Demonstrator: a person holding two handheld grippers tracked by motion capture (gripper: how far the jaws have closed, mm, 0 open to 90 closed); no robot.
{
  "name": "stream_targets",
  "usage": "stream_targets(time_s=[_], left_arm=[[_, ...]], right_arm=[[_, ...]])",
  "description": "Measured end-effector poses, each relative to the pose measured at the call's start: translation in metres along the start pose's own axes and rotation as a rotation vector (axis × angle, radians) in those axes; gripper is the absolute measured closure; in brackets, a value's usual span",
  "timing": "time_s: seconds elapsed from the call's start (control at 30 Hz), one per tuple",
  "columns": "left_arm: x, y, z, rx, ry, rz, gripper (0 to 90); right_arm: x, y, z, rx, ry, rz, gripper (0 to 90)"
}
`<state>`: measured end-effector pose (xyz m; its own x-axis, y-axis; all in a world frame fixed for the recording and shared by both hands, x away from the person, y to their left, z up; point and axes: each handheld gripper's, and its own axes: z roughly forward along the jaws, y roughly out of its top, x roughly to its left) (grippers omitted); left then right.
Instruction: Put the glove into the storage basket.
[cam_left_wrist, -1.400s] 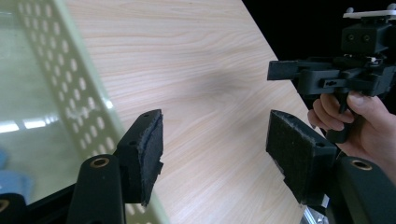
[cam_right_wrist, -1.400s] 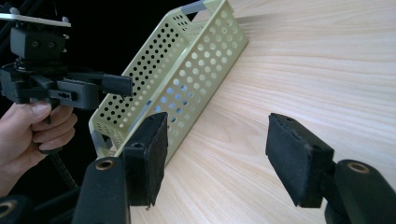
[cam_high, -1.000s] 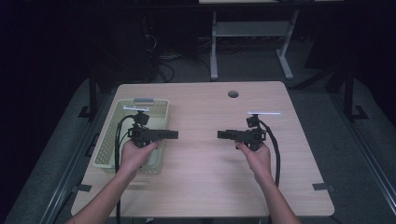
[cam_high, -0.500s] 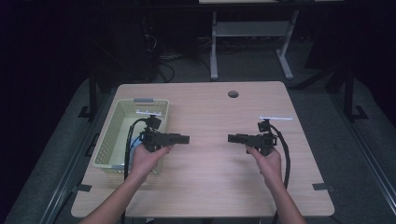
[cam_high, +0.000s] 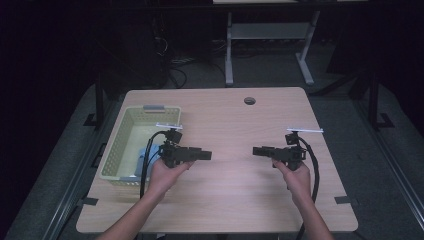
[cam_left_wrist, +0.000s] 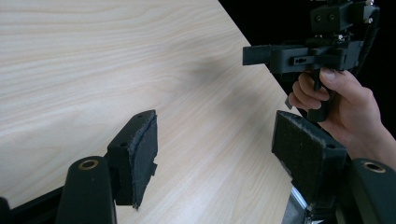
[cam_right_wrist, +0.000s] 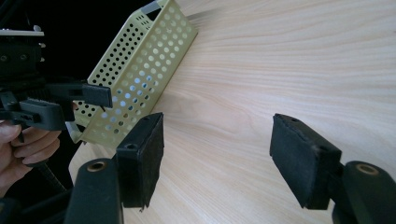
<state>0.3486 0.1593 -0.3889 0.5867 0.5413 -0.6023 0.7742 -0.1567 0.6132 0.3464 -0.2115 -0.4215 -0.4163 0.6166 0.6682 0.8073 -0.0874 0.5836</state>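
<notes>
Where the dark room gives way at frame centre, a pale wooden table (cam_high: 235, 200) carries a perforated yellow-green basket (cam_high: 120, 145) at its left edge. The left gripper (cam_left_wrist: 215, 140) and right gripper (cam_right_wrist: 217, 154) face each other over bare wood, both jaws spread, grasping nothing.

The surface (cam_high: 240, 120) is lit evenly from above in the high view, while the room around it is left nearly black. In the gripper views soft shadows are cast on the wood, and the near jaws are slightly blurred.
</notes>
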Motion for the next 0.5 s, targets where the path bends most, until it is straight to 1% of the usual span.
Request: stream_targets(time_s=[0.13,0.27,0.37,0.4,0.43,0.5], left_arm=[[-0.003,-0.002,0.005,0.002,-0.008,0.0,29.0],[-0.007,-0.004,0.009,0.009,-0.012,0.018,28.5],[-0.009,-0.007,0.013,0.012,-0.018,0.02,28.1],[-0.009,-0.008,0.014,0.012,-0.025,0.019,28.0],[-0.01,-0.009,0.015,0.016,-0.024,0.021,27.8],[-0.011,-0.011,0.017,0.014,-0.025,0.021,27.3]], right_arm=[[-0.004,-0.003,-0.005,-0.006,-0.002,0.006,34.2],[-0.008,-0.005,-0.011,-0.002,-0.012,0.007,33.2],[-0.01,-0.006,-0.015,-0.008,-0.015,0.014,33.1],[-0.011,-0.006,-0.016,-0.011,-0.015,0.009,33.0],[-0.012,-0.007,-0.017,-0.006,-0.016,0.013,32.8],[-0.014,-0.008,-0.019,-0.005,-0.02,0.007,32.4]])
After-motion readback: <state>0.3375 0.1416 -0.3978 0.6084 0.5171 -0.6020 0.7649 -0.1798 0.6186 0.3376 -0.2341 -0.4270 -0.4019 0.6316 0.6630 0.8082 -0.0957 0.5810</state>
